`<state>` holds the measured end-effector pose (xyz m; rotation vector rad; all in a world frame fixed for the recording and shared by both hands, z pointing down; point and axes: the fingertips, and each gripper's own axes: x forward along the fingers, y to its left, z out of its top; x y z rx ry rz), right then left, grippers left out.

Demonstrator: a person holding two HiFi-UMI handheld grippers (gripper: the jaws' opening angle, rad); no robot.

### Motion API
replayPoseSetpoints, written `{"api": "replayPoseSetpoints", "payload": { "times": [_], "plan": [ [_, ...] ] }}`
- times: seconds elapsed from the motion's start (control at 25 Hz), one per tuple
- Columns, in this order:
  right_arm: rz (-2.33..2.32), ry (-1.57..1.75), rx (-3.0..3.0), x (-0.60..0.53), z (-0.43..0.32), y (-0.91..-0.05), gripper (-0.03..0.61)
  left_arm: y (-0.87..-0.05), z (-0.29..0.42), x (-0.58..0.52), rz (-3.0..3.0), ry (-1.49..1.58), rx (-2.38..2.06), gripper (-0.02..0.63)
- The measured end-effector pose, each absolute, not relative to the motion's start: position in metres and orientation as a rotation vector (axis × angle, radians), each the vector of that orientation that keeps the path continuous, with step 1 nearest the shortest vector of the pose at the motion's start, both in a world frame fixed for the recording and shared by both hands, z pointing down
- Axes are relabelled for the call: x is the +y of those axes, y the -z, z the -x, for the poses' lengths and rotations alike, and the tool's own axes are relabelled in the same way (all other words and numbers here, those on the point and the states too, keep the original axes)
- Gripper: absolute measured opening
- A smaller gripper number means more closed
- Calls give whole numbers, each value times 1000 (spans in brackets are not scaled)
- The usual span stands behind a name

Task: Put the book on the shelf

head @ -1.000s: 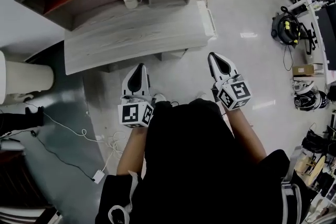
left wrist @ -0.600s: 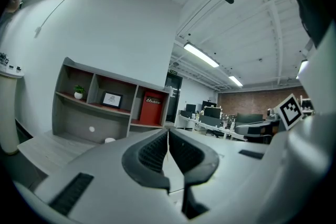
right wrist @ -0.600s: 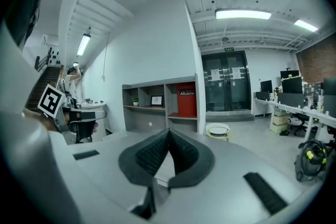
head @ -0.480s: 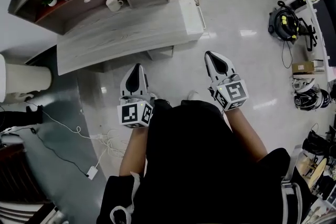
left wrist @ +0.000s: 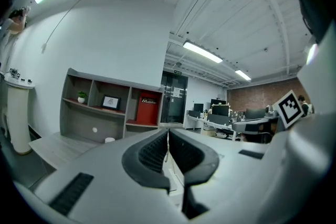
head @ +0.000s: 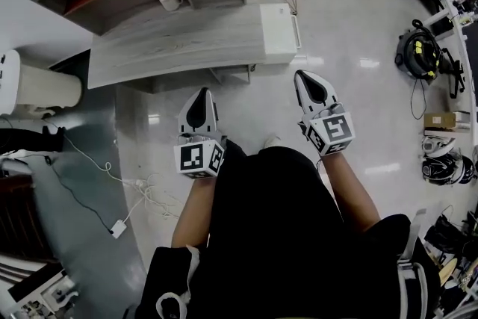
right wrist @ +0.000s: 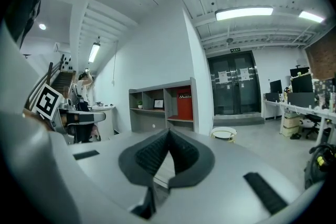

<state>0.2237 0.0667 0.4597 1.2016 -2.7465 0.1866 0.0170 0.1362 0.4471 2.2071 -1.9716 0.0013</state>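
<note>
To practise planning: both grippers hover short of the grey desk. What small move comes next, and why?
Probably carry both forward to the desk. The left gripper and right gripper are shut, empty, over floor short of its edge; the white flat thing on its right end, perhaps the book, lies beyond them.

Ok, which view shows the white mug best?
Head view: the white mug sits on the desk, handle visible. Left gripper view: the mug is a tiny blob; the right gripper view doesn't show it.
</note>
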Motion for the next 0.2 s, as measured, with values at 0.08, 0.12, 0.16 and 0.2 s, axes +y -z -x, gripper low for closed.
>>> {"api": "replayPoseSetpoints", "payload": {
  "times": [0.08, 0.12, 0.16, 0.2],
  "plan": [
    [-1199, -199, -2752, 68, -233, -462, 0, -451, -32, 133, -2214, -16, -1960, 15],
    [-1199, -206, -2753, 68, -238, -463, 0, -452, -38, 132, -2217, -20, -1954, 15],
    [-1199, -213, -2753, 67, -242, -465, 0, -453, -45, 130, -2219, -24, -1949, 15],
    [-1200, -219, -2754, 67, -247, -467, 0, -453, -51, 129, -2222, -27, -1944, 14]
  ]
}}
